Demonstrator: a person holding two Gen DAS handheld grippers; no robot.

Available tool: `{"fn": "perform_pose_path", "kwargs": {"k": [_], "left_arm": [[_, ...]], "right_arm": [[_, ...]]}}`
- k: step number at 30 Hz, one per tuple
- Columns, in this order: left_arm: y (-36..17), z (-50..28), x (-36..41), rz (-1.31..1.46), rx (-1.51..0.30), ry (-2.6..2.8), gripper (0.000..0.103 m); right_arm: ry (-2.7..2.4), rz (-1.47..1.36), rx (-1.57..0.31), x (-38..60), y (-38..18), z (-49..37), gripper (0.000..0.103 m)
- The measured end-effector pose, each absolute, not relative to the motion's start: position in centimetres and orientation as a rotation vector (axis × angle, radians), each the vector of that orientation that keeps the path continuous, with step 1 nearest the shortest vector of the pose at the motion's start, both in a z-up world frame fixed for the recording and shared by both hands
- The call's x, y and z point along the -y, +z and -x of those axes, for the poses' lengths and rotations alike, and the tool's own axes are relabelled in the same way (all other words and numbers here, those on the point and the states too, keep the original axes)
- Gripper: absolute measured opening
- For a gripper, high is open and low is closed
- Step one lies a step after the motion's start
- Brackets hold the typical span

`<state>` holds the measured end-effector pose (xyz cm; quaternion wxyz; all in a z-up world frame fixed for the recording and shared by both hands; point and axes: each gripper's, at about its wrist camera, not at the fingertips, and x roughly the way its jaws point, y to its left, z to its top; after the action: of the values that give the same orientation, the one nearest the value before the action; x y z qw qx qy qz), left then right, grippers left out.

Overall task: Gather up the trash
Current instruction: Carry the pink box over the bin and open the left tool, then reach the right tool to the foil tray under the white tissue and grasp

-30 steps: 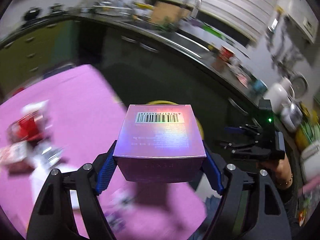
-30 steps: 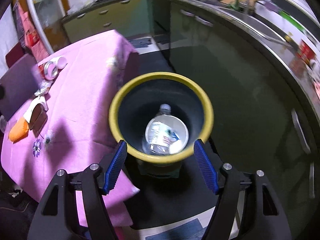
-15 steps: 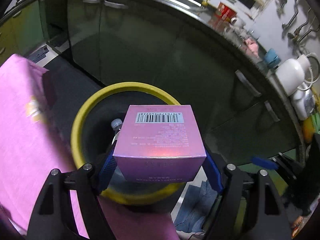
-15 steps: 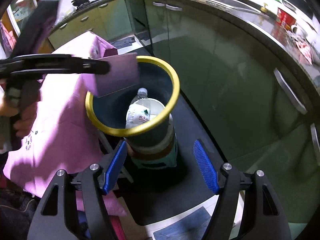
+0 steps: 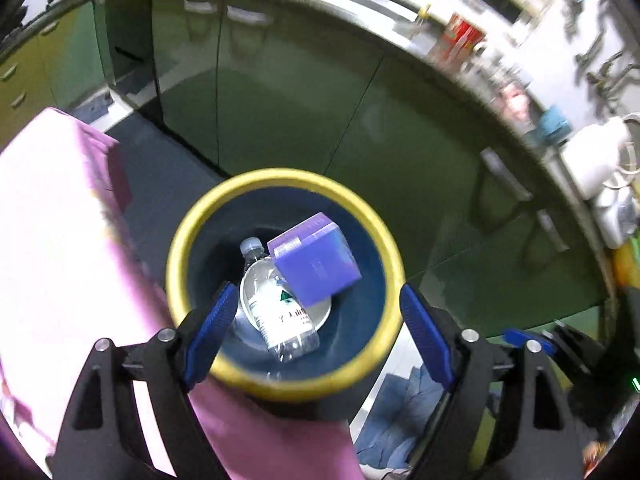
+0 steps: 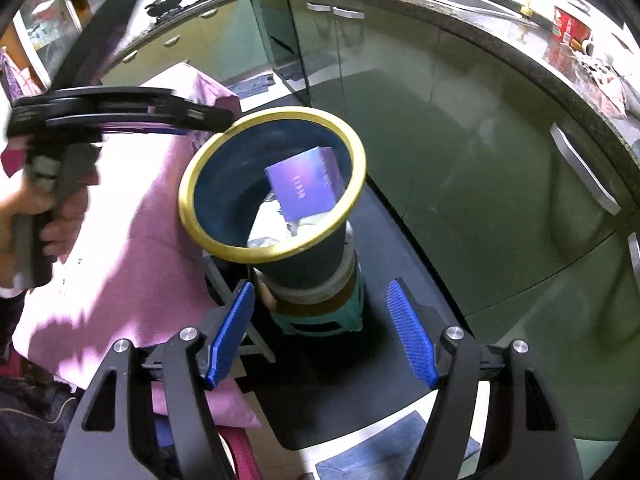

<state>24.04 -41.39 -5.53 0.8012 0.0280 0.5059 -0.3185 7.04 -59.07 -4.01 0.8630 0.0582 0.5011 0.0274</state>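
Note:
A dark blue trash bin with a yellow rim (image 5: 188,256) (image 6: 188,216) stands beside the pink-clothed table. A purple box (image 5: 316,264) (image 6: 306,186) lies tilted inside the bin, on a clear plastic bottle (image 5: 276,312) and a white bowl. My left gripper (image 5: 316,332) is open and empty, right above the bin; from the right wrist view it shows side-on (image 6: 216,118) at the bin's far-left rim. My right gripper (image 6: 324,328) is open and empty, held in front of the bin's base.
The pink tablecloth (image 5: 60,240) (image 6: 132,216) lies left of the bin. Green kitchen cabinets (image 5: 280,92) (image 6: 460,140) with a cluttered counter curve behind. The bin rests on a teal stool (image 6: 320,316) on a dark floor mat. Blue cloth (image 5: 400,416) lies on the floor.
My left gripper carried the purple box from over the table to above the bin, then opened; the box dropped into the bin. My right gripper stayed open and backed away.

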Motion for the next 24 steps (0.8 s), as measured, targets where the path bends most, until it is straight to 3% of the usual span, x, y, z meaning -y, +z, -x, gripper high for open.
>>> {"fn": "perform_pose_path", "kwargs": {"k": [12,24], "left_arm": [[1.8,-12.6,19.6,0.031,-0.812,-0.503,0.086],[0.9,-7.3,3.9,0.129,-0.767,-0.194,0.089]], "right_arm": [[0.326,-0.003,-0.998,49.5,-1.6,-9.6,0.069],[0.792,0.309,-0.984,27.6,-2.6,-14.5,0.069]]}}
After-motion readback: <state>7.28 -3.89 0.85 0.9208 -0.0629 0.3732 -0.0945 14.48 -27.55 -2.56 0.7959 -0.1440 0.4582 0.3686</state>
